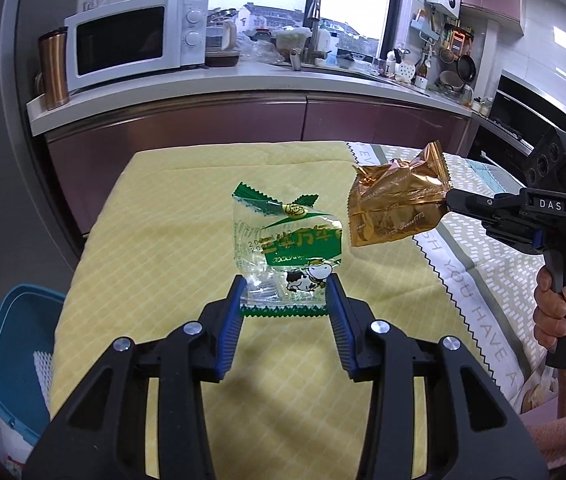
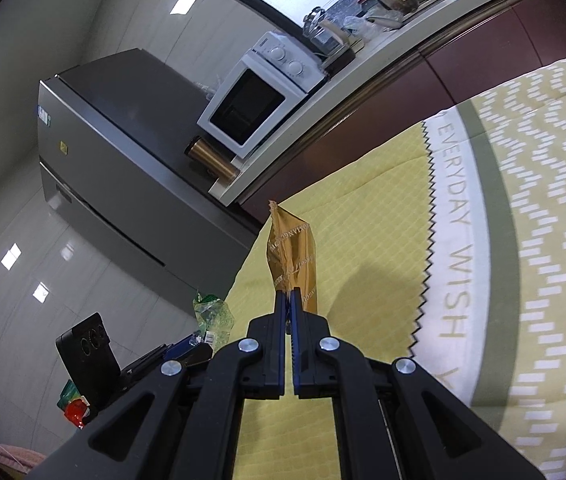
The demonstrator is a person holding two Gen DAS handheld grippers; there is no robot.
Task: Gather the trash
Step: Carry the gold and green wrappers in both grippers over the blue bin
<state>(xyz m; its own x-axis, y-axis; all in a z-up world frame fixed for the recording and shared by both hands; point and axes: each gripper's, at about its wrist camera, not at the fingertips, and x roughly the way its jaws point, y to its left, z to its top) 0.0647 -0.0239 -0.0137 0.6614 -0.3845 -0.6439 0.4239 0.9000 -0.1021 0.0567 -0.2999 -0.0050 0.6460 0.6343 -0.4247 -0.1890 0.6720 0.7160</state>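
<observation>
My left gripper point(image 1: 287, 294) pinches the clear green wrapper point(image 1: 287, 248) between half-closed jaws, above the yellow cloth point(image 1: 163, 220). My right gripper point(image 2: 289, 300) is clamped tight on the gold wrapper point(image 2: 293, 248), held aloft. The left grip catches only the crinkly bottom edge, so I judge it could slip before reaching the blue bin point(image 1: 19, 352).
</observation>
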